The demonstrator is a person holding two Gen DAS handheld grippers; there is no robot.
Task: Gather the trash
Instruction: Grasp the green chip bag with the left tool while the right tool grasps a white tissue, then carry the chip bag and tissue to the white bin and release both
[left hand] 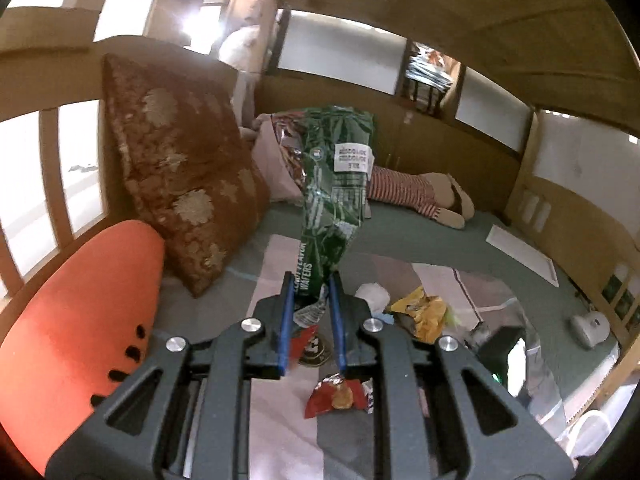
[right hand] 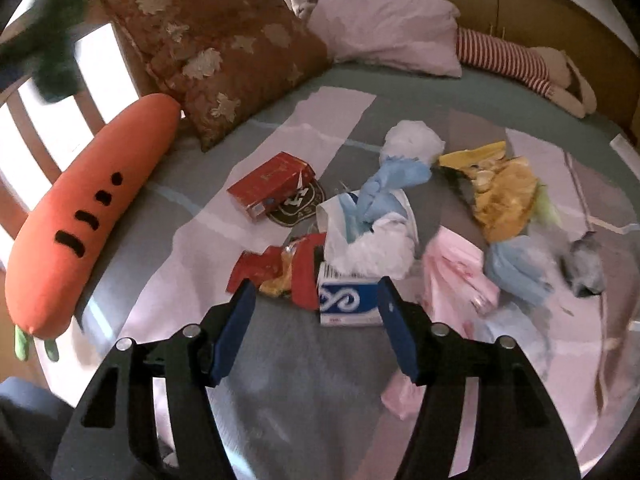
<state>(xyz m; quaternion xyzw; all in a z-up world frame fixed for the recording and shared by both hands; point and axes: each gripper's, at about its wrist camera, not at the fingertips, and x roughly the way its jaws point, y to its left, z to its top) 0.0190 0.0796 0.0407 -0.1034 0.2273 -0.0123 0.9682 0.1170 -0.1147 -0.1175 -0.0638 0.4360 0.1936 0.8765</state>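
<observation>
Between the left gripper (left hand: 310,292) fingers stands a crumpled green wafer wrapper (left hand: 334,184); right gripper (right hand: 316,300) fingers spread wide.

The left gripper (left hand: 310,284) pinches the lower end of a green wafer wrapper (left hand: 336,184) between its blue jaws, the wrapper standing up above the bed (left hand: 420,240). Below the jaws lies a red snack packet (left hand: 338,396), with a crumpled yellow wrapper (left hand: 424,312) just to the right. A brown patterned cushion (left hand: 180,160) leans at the left beside an orange carrot plush (left hand: 80,320).
</observation>
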